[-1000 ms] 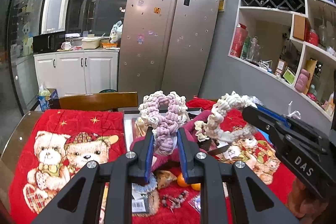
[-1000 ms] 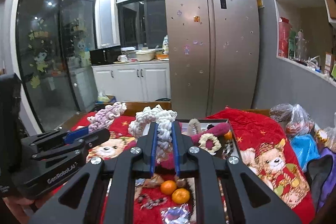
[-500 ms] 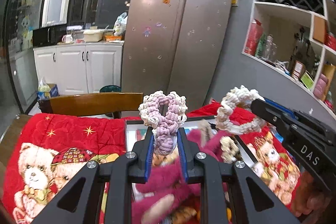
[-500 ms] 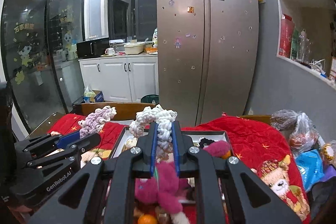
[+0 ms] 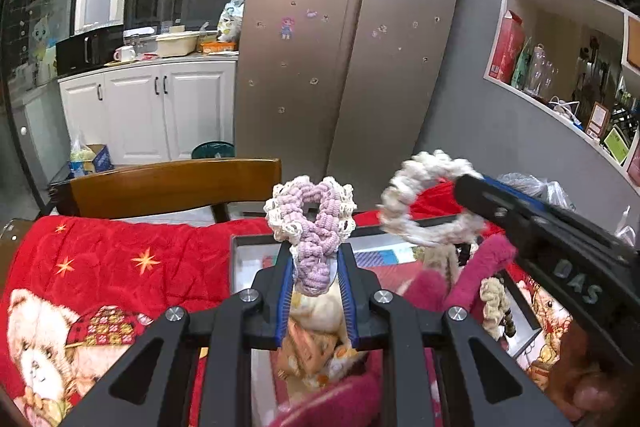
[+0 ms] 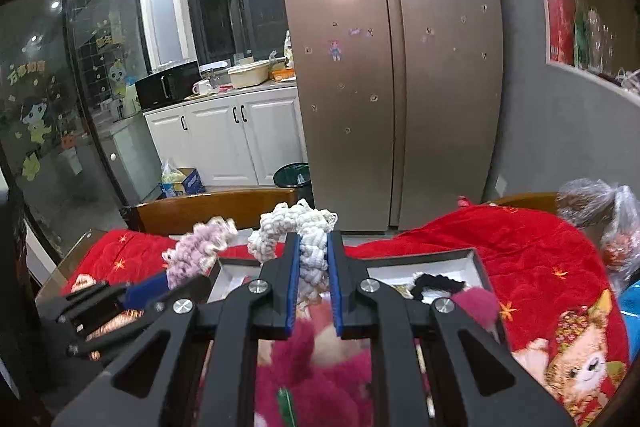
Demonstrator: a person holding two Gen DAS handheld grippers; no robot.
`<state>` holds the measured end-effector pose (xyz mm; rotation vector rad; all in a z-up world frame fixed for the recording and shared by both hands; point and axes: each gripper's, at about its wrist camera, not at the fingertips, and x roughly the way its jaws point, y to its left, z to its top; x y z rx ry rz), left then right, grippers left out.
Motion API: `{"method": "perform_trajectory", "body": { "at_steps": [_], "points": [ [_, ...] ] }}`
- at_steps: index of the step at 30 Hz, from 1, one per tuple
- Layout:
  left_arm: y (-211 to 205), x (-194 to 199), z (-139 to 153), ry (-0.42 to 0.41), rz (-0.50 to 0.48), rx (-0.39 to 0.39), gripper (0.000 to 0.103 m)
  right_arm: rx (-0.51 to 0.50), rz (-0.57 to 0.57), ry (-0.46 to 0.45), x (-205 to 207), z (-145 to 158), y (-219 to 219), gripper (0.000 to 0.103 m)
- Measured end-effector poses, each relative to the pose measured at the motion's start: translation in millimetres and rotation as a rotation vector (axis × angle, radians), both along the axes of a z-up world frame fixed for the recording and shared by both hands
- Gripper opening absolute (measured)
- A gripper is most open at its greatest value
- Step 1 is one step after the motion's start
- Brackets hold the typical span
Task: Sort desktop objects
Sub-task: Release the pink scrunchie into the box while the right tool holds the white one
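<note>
Lilac crochet scrunchie (image 5: 314,227) with a cream lace edge is pinched between the blue-lined pads of the left tool (image 5: 316,267), its loop standing upright above the fingertips. The right tool (image 6: 312,259) is pressed tight on a cream-white crochet scrunchie (image 6: 294,227), whose loop arches up and to the left of its tips. In the left wrist view the right tool enters from the right with its cream loop just beside the lilac one, the two not touching. Both tools are held above a shallow white-walled tray (image 6: 474,259) lying on the desk, which is covered by a red blanket (image 5: 120,259) printed with bears and gold stars. Below the tool tips the tray holds magenta plush pieces (image 6: 320,383), a black scrunchie (image 6: 434,283) and other small items, too blurred to name. Beyond the tools: a wooden chair back (image 5: 176,185), then a steel fridge (image 5: 352,47).
</note>
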<state>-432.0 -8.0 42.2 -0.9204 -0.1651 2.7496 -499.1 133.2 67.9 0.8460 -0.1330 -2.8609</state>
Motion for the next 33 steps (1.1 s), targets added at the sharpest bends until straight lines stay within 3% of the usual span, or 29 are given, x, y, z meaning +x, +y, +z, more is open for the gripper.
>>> {"method": "perform_trajectory", "body": {
  "at_steps": [12,19,27,30,32,33],
  "points": [
    [6,-15,-21,-0.048,0.004,-0.054,0.022,0.047,-0.014,-0.078,-30,-37,-5,0.014],
    [3,-16,-25,-0.097,0.002,-0.017,0.022,0.056,-0.005,-0.097,-29,-44,-7,0.014],
    [6,-18,-29,-0.123,0.007,-0.052,0.022,0.071,0.016,-0.114,-31,-48,-14,0.014],
    [7,-18,-31,-0.126,0.017,-0.070,0.036,0.071,0.019,-0.122,-31,-48,-14,0.015],
    [7,-19,-30,-0.130,0.021,-0.063,0.053,0.067,0.022,-0.127,-31,-49,-15,0.016],
    [6,-19,-30,-0.129,0.023,-0.056,0.057,0.070,0.020,-0.127,-31,-49,-16,0.016]
  ]
}}
